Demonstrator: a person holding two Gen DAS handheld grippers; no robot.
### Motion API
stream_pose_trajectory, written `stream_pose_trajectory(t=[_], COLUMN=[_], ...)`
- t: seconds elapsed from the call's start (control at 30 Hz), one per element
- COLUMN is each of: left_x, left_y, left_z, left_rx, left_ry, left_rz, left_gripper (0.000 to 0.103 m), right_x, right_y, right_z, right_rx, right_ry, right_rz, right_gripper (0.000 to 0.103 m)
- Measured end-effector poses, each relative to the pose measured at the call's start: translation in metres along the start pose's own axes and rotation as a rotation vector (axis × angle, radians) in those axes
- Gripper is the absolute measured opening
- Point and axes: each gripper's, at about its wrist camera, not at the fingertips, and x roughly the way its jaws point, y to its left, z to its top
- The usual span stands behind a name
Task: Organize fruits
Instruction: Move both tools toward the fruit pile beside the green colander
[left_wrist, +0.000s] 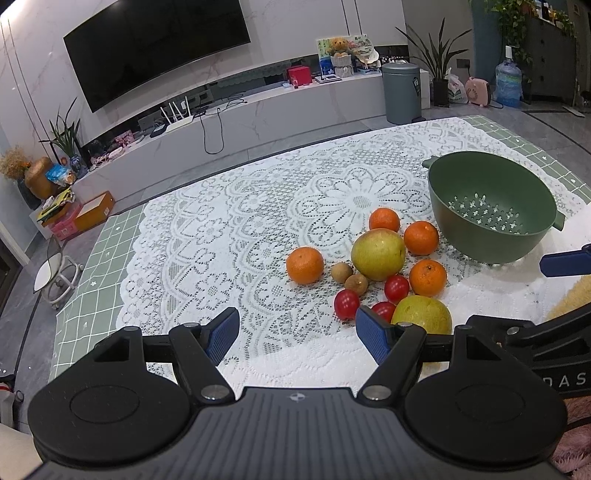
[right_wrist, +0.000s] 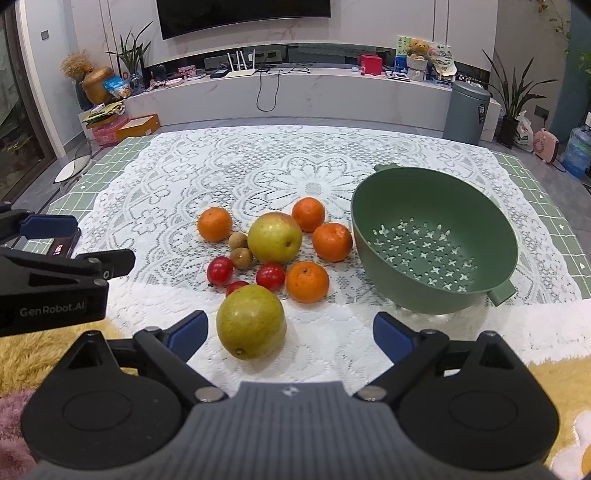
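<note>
Fruit pile (right_wrist: 273, 254) on a lace cloth (right_wrist: 184, 184), left of an empty green colander (right_wrist: 436, 206). Right gripper (right_wrist: 291, 338) jaws apart around the nearest pear (right_wrist: 251, 321), not touching. Left gripper (left_wrist: 297, 338) jaws apart, holding nothing.

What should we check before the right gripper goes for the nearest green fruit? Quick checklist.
1. Right gripper open, nothing held: ok.
2. Nearest green fruit sits ahead, between the jaws' lines, untouched: ok.
3. Green colander empty and upright: ok.
4. Red tomatoes crowd the fruit's far side: not ok.
5. Left gripper open, off to the side: ok.
6. Fruit's firmness: cannot tell.
</note>
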Motion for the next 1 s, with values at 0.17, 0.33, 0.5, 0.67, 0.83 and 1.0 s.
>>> stream_pose_trajectory(t=[0.17, 0.33, 0.5, 0.67, 0.83, 1.0], left_x=[0.004, 0.007, 0.010, 0.010, 0.012, 0.014], left_y=[0.002, 0.002, 0.001, 0.001, 0.001, 0.000], left_z=[0.000, 0.001, 0.003, 0.003, 0.003, 0.004], left_rx=[0.002, 0.012, 0.015, 0.014, 0.019, 0.027], left_ry=[0.012, 0.022, 0.029, 0.031, 0.034, 0.042], left_rz=[-0.003, -0.008, -0.008, -0.009, -0.021, -0.041], left_gripper=[0.085, 0.085, 0.085, 0.085, 0.085, 0.083], right_x=[0.005, 0.011, 0.014, 0.015, 0.018, 0.025], right_y=[0.006, 0.013, 0.016, 0.015, 0.014, 0.017], right_z=[-0.001, 0.000, 0.003, 0.003, 0.003, 0.002], right_rx=[-0.020, -0.040, -0.049, -0.048, -0.048, -0.058], right_ry=[0.010, 0.020, 0.023, 0.027, 0.036, 0.052], right_rz=[0.015, 0.037, 0.043, 0.045, 0.046, 0.054], right_gripper=[0.085, 0.083, 0.082, 0.083, 0.082, 0.077])
